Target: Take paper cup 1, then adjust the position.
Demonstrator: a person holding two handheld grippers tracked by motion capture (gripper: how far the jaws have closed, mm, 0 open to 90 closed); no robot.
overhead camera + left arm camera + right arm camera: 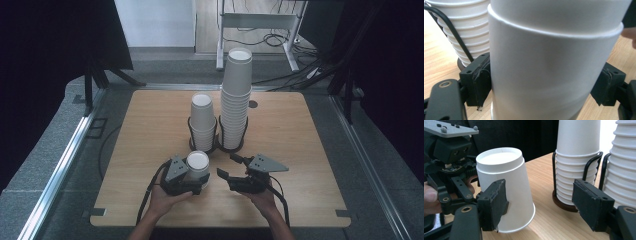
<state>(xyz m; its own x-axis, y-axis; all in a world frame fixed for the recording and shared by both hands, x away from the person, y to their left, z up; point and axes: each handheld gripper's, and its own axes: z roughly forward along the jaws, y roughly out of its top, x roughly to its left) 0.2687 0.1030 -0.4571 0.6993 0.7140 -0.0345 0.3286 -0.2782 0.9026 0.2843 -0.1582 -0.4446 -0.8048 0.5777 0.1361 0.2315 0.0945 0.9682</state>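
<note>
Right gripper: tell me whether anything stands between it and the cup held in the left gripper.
Nothing visible does. The right gripper is open beside the cup, which the left gripper clamps; bare table lies between them.

Lab, black curtains (pixel 45 35), floor cables (pixel 280 40), rig table (pixel 150 125)

- We see a white paper cup (pixel 198 166) upside down, its base facing up, near the front edge of the wooden table (pixel 310 150), a little left of the middle.
- In the left gripper view it looks like two nested cups, one rim showing above the other.
- It leans slightly; its wide rim sits at the tabletop.
</note>
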